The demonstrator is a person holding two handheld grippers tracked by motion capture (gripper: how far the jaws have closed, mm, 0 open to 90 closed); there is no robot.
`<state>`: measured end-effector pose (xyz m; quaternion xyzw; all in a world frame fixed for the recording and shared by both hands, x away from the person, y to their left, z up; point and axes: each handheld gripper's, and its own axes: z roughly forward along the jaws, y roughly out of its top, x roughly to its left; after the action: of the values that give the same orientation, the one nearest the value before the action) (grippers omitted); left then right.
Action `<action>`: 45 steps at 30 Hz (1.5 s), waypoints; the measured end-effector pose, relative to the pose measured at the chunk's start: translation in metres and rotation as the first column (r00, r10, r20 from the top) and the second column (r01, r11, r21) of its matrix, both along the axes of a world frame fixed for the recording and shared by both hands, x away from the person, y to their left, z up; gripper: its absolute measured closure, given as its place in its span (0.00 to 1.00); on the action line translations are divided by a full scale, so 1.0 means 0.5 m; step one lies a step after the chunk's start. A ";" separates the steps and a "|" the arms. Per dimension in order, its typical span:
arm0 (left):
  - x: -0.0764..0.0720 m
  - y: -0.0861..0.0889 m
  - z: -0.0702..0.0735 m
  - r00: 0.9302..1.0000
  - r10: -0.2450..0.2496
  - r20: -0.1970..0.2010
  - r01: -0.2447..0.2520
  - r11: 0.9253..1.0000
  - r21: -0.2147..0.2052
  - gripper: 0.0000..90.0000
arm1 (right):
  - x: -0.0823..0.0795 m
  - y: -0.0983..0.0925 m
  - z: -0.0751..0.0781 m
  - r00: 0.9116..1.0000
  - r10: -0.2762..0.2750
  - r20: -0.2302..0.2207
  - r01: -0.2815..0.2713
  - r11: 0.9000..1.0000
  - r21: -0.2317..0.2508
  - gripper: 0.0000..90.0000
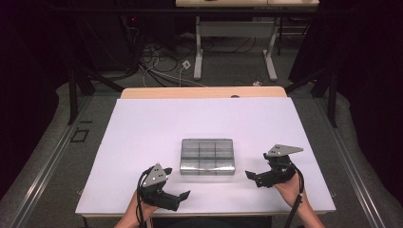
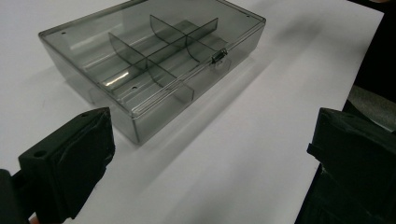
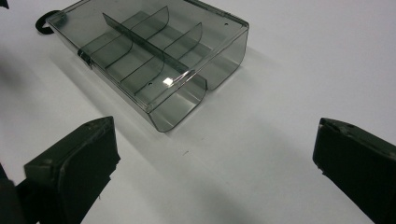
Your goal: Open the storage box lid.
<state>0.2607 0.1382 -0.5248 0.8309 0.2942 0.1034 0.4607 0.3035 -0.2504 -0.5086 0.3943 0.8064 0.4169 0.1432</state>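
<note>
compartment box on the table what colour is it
Smoky grey, see-through plastic box; clearest in the left gripper view.

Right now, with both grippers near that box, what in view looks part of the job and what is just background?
Likely part of the job:
- clear divided box, lid shut
- left gripper, open
- right gripper, open
- white table top the box sits on

Just background:
- loose cables on the floor
- far desk's legs
</note>
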 end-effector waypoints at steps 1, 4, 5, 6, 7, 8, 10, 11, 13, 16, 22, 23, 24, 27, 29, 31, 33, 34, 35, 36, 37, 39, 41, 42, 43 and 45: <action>0.000 -0.005 -0.002 1.000 0.002 0.010 -0.002 1.000 -0.006 0.00 | 0.001 -0.001 0.000 1.000 0.002 0.000 -0.002 1.000 -0.001 0.00; 0.001 -0.014 -0.001 1.000 -0.023 -0.006 0.023 1.000 0.004 0.00 | 0.001 -0.002 0.001 1.000 0.005 0.001 -0.005 1.000 -0.004 0.00; 0.001 -0.020 -0.003 1.000 -0.015 0.003 0.015 1.000 -0.005 0.00 | 0.001 -0.001 0.001 1.000 0.001 0.003 -0.001 1.000 -0.001 0.00; 0.002 -0.023 -0.003 1.000 -0.026 -0.004 0.026 1.000 0.008 0.00 | 0.000 0.000 0.002 1.000 0.000 -0.003 0.000 1.000 -0.002 0.00; 0.002 -0.027 -0.005 1.000 -0.022 -0.001 0.022 1.000 -0.003 0.00 | 0.001 0.000 0.002 1.000 0.003 -0.001 -0.003 1.000 -0.003 0.00; 0.003 -0.028 -0.003 0.999 -0.033 -0.014 0.033 0.999 0.010 0.00 | 0.001 0.002 0.002 1.000 0.002 -0.009 -0.002 1.000 0.006 0.00; 0.003 -0.035 -0.005 0.999 -0.033 -0.016 0.034 0.999 0.008 0.00 | 0.002 0.002 0.002 1.000 0.004 0.000 -0.004 1.000 -0.002 0.00; 0.004 -0.040 -0.008 0.999 -0.030 -0.012 0.030 1.000 0.004 0.00 | 0.002 0.003 0.002 1.000 0.004 -0.004 -0.004 1.000 0.000 0.00; 0.004 -0.045 -0.009 0.999 -0.035 -0.015 0.035 0.999 0.009 0.00 | 0.004 0.004 0.001 1.000 0.005 -0.006 -0.005 1.000 0.001 0.00; 0.003 -0.055 -0.011 0.999 -0.042 -0.034 0.043 0.999 0.015 0.00 | 0.006 0.005 -0.001 1.000 0.014 -0.004 -0.014 1.000 0.000 0.00; 0.005 -0.080 -0.022 0.997 -0.073 -0.035 0.074 0.997 0.031 0.00 | 0.006 0.006 -0.002 1.000 0.017 -0.003 -0.017 1.000 0.003 0.00; 0.004 -0.086 -0.025 0.998 -0.061 -0.034 0.062 0.998 0.023 0.00 | 0.007 0.006 -0.002 1.000 0.017 0.000 -0.017 1.000 -0.001 0.00; 0.004 -0.088 -0.025 0.997 -0.067 -0.041 0.068 0.997 0.029 0.00 | 0.006 0.006 -0.001 1.000 0.019 -0.008 -0.019 1.000 -0.001 0.00; 0.005 -0.096 -0.030 0.997 -0.058 -0.040 0.059 0.998 0.021 0.00 | 0.007 0.007 -0.003 1.000 0.018 -0.008 -0.018 1.000 0.007 0.00; 0.006 -0.101 -0.033 0.997 -0.056 -0.044 0.058 0.998 0.025 0.00 | 0.007 0.006 -0.002 1.000 0.018 -0.005 -0.018 1.000 0.004 0.00; 0.006 -0.106 -0.037 0.997 -0.053 -0.056 0.055 0.998 0.024 0.01 | 0.007 0.006 -0.002 1.000 0.017 -0.005 -0.017 1.000 0.003 0.00; 0.005 -0.111 -0.039 0.997 -0.050 -0.062 0.052 0.998 0.033 0.03 | 0.007 0.007 -0.002 1.000 0.017 -0.004 -0.017 1.000 0.002 0.00; 0.005 -0.114 -0.041 0.998 -0.041 -0.057 0.043 0.999 0.030 0.06 | 0.007 0.007 -0.002 1.000 0.017 -0.007 -0.017 1.000 0.006 0.00; 0.006 -0.116 -0.042 0.998 -0.045 -0.054 0.047 0.998 0.036 0.08 | 0.007 0.007 -0.002 1.000 0.017 -0.006 -0.017 1.000 0.005 0.00; 0.005 -0.119 -0.042 0.998 -0.035 -0.058 0.037 0.999 0.036 0.11 | 0.007 0.008 -0.002 1.000 0.018 -0.008 -0.018 1.000 0.007 0.00; 0.006 -0.121 -0.043 0.998 -0.031 -0.056 0.033 0.999 0.036 0.15 | 0.007 0.007 -0.002 1.000 0.019 -0.007 -0.019 1.000 0.005 0.00; 0.010 -0.123 -0.044 0.998 -0.034 -0.052 0.037 0.998 0.044 0.19 | 0.007 0.007 -0.002 1.000 0.017 -0.007 -0.017 1.000 0.005 0.00; 0.010 -0.127 -0.045 0.997 -0.027 -0.066 0.030 0.998 0.048 0.23 | 0.007 0.005 -0.002 1.000 0.021 -0.006 -0.021 1.000 -0.002 0.00; 0.011 -0.130 -0.048 0.997 -0.019 -0.076 0.022 0.999 0.038 0.24 | 0.007 0.005 -0.002 1.000 0.020 -0.005 -0.020 1.000 -0.002 0.00; 0.013 -0.131 -0.048 0.997 -0.028 -0.075 0.032 0.998 0.049 0.25 | 0.007 0.005 -0.001 1.000 0.020 -0.005 -0.020 1.000 -0.002 0.00; 0.013 -0.136 -0.052 0.997 -0.019 -0.081 0.023 0.999 0.047 0.29 | 0.007 0.005 -0.002 1.000 0.021 -0.005 -0.021 1.000 -0.002 0.00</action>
<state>0.2671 0.0703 -0.5506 0.8482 0.3012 0.0721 0.4297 0.3070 -0.2478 -0.5094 0.3867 0.8113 0.4166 0.1371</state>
